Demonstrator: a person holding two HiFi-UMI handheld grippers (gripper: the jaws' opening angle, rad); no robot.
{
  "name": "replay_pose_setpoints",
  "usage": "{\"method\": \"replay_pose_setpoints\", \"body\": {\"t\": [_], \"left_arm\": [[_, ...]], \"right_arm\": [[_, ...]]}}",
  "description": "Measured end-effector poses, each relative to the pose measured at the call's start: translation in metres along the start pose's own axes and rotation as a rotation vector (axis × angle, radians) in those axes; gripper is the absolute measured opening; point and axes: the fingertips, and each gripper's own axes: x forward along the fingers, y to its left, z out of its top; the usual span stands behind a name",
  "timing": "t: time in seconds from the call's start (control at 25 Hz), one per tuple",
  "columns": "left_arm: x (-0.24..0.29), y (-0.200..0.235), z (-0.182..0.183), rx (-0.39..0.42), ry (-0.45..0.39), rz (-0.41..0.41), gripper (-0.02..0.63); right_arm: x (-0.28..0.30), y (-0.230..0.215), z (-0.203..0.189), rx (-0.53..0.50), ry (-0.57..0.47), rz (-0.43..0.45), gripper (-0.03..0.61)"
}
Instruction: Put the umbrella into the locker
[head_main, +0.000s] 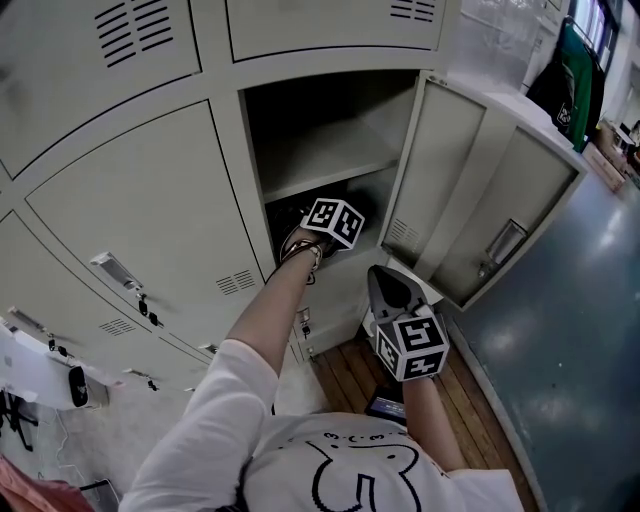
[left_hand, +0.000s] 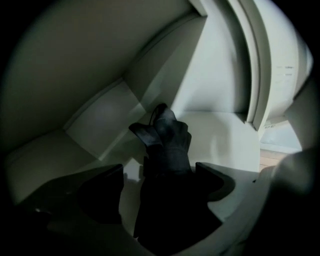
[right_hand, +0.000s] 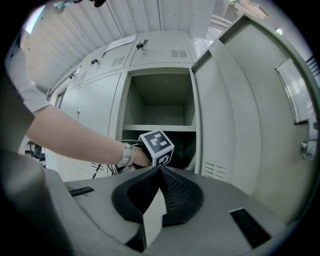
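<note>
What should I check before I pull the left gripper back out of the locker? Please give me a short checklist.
1. The umbrella lies inside the locker, below the shelf: ok.
2. The left gripper has its jaws wide apart and is not clamped on the umbrella: ok.
3. The umbrella's strap is free of the jaws: cannot tell, it is too dark in there.
4. The door stands wide open, so the way out is free: ok.
5. The right gripper is shut, empty and outside the locker, below the left arm: ok.
</note>
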Motion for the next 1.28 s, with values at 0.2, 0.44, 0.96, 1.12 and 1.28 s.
{"method": "replay_pose_setpoints", "body": {"t": [0.2,0.44,0.96,1.12,1.28], "left_arm": [[-0.013,-0.005,0.01,-0.001,-0.083,0.039,0.476],[-0.042,-0.02,0.019,-0.042,-0.208,0.004,0.474],[-0.112,-0.055,-0.011,-0.156,-0.42,-0.135,0.353],[-0.139,-0.058,-0.019,-0.207,-0.514,-0.166,0.306],[-0.162,-0.06,-0.027,-0.265,-0.584,-0.2,0.278]], "right_arm": [[-0.008,-0.001,0.002,-0.007,-0.006,-0.011,0.017],[-0.019,0.001,0.011,0.005,-0.046,-0.002,0.017],[-0.035,0.006,0.023,-0.002,-0.083,0.009,0.017],[-0.038,0.007,0.023,0.0,-0.085,0.006,0.016],[-0.04,0.009,0.024,-0.006,-0.087,0.004,0.015]]}}
